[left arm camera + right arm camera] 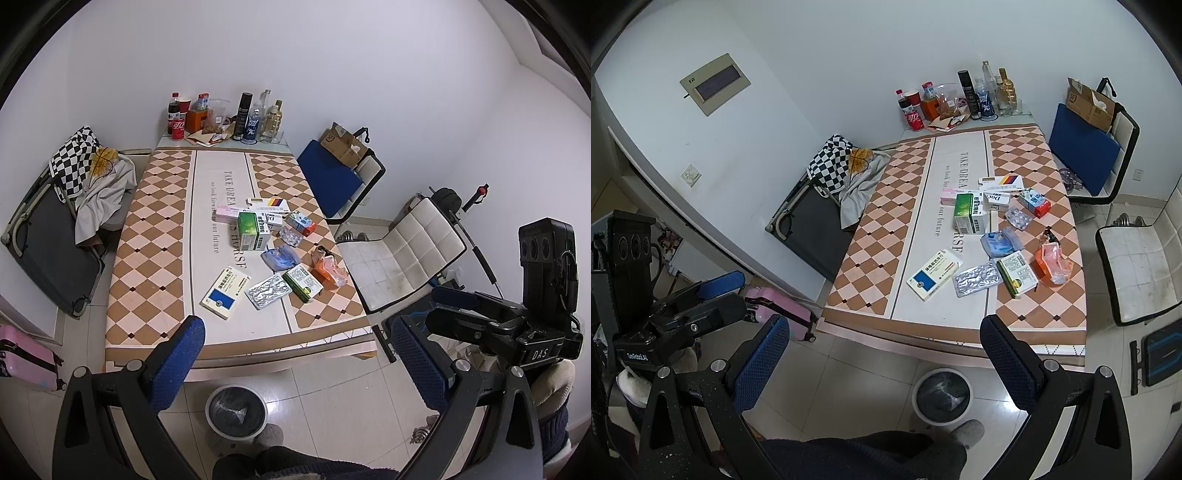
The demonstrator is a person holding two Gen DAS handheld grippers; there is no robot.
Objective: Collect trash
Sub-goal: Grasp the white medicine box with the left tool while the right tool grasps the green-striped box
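Note:
Medicine trash lies on the checkered table [147, 266] [879, 236]: a blue-and-white box [225, 292] [934, 275], a silver blister pack [268, 291] [977, 277], a green-edged box [303, 282] [1017, 273], orange wrapping [328, 266] [1052, 263], a blue packet [279, 256] [1000, 242] and a green box [252, 230] [969, 213]. A bin with a black liner [236, 410] [942, 395] stands on the floor below the table's near edge. My left gripper [295, 365] and right gripper [884, 363] are open and empty, held above the floor before the table.
Bottles, a red can [178, 129] and a cup stand at the table's far end. Two chairs [402, 254] [1137, 269] stand to the right, a folding cot with clothes [55, 236] [816, 218] to the left, and a pink suitcase [26, 362] [783, 306].

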